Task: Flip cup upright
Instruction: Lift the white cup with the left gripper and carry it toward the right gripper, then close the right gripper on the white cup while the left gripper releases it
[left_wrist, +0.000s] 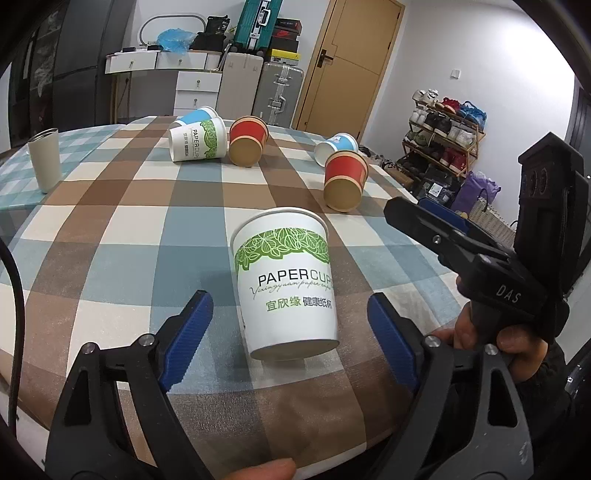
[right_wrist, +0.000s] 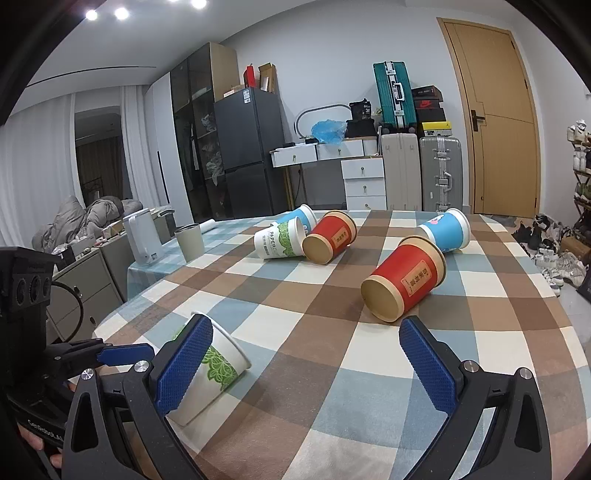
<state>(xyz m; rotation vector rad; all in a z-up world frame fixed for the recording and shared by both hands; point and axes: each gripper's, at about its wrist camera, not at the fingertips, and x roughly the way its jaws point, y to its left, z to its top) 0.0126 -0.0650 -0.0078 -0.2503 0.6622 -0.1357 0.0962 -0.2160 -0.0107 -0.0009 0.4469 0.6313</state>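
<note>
Left wrist view: left claw spread wide, blue pads on either side of white paper cup with green leaf band, neither pad touching it. Cup standing on its base between the pads, rim up, leaning a little, printed "PAPERCUP" facing the camera. Checked tablecloth under it, covering the table. Ahead of the claw and to its right, red cup on its side, tan base toward the camera, with blue cup lying just behind it. Farther ahead and slightly left, second white leaf cup, another blue cup behind it, and second red cup, all on their sides and close together. Far left of the claw, grey tumbler standing upright. Right of the claw, the other tool's black body and a hand gripping it.

Right wrist view: right claw also spread wide, holding nothing, pads apart over bare cloth. White paper cup left of this claw, partly hidden behind its left pad, leaning toward the claw. Nearest red cup just ahead, between the pads' line of sight, lying on its side. Blue cup beyond it, to the right. Cluster of three tipped cups farther ahead and left. Tumbler and white kettle far left, upright. Left tool's black frame at the left edge of the view.
</note>
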